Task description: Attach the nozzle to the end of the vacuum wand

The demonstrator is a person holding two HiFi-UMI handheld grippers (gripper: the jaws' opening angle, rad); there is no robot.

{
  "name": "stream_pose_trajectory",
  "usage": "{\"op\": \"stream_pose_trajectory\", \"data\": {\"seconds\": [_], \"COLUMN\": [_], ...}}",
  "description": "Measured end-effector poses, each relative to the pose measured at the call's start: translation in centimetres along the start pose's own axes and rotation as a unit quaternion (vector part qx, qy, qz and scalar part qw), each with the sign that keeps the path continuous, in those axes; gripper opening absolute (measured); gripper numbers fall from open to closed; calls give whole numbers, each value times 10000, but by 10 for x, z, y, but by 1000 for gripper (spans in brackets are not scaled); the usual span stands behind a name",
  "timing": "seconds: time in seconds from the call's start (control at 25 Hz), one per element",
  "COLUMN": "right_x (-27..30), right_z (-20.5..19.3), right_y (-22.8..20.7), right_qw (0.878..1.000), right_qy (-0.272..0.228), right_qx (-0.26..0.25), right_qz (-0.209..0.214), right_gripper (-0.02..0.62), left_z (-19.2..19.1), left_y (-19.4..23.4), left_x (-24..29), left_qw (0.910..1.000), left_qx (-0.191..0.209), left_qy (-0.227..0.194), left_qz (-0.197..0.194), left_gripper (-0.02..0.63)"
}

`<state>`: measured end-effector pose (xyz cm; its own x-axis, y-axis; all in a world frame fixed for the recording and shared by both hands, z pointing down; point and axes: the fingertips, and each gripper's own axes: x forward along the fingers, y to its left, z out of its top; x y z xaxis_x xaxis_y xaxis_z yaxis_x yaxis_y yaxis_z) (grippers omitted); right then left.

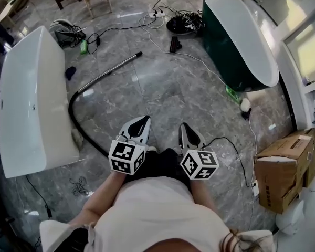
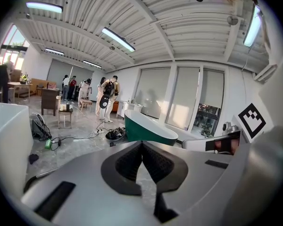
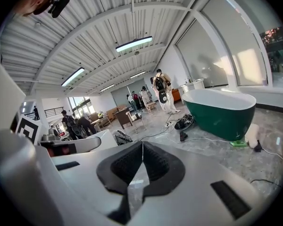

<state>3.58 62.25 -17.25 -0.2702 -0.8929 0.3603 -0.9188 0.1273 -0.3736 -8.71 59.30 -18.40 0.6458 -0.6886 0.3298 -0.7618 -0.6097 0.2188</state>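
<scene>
Tongs at left [image 1: 145,119] — and tongs at right [image 1: 183,125] — closed, empty.

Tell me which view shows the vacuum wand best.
The head view: the vacuum wand lies full length on the floor, hose attached. The left gripper view catches only a sliver; the right gripper view shows none.

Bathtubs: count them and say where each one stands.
2. The white bathtub stands at the head view's left; the green bathtub at its upper right. More may be out of frame.
</scene>
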Motion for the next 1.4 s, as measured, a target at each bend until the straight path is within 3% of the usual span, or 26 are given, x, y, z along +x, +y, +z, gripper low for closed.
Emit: {"op": "stream_pose_trajectory", "data": {"seconds": [0.6,1.4], "right_x": [44,158], "right_z": [17,120], "right_y": [5,-61], "right_qw": [9998,9990], "right_qy": [-23,-210], "right_qx": [-161,-269], "right_qz": [90,277], "right_gripper": [15,15], "left_z": [5,76], "left_y": [42,86], "left_x": [8,134], "left_qw": [9992,9979], "left_qx": [-222,-289], "left_qy": [-75,-208], "left_qz": [312,543], "left_gripper": [8,8]}}
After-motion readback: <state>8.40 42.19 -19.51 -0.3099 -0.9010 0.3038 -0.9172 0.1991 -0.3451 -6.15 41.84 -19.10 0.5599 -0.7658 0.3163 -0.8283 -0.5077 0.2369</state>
